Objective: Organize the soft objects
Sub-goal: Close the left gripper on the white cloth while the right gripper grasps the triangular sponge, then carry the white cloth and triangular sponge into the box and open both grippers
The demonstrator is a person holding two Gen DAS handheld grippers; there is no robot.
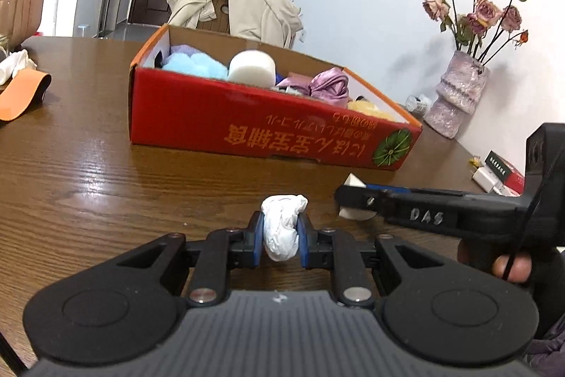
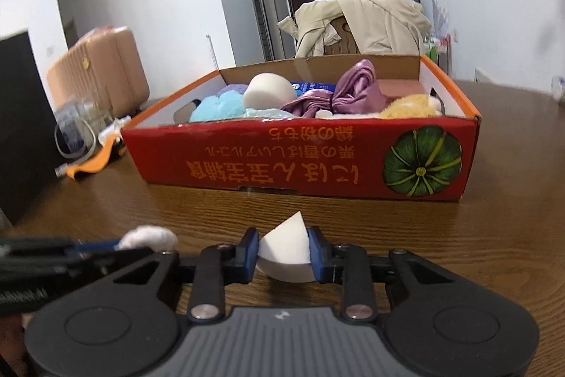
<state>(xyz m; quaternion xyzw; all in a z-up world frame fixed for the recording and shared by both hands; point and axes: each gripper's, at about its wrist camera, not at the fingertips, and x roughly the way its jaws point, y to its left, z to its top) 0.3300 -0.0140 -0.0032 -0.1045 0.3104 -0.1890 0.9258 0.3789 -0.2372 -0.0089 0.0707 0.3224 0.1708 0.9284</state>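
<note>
My left gripper (image 1: 280, 235) is shut on a crumpled white soft wad (image 1: 282, 228), held just above the wooden table. My right gripper (image 2: 284, 253) is shut on a white wedge-shaped sponge (image 2: 286, 249); it also shows in the left wrist view (image 1: 353, 198) to the right of the left one. The left gripper and its wad (image 2: 148, 235) show at the left of the right wrist view. Ahead stands a red cardboard box (image 1: 247, 126) (image 2: 317, 158) holding a blue fluffy item (image 1: 197, 64), a white round sponge (image 1: 252, 66), purple satin cloth (image 1: 328, 83) and a yellow plush (image 2: 409, 105).
A pink vase with dried roses (image 1: 455, 94) stands right of the box. An orange item (image 1: 21, 94) lies at the table's left. A chair with a beige coat (image 1: 240, 6) stands behind the table. A small red box (image 1: 501, 174) lies at right. A pink suitcase (image 2: 102, 66) is at left.
</note>
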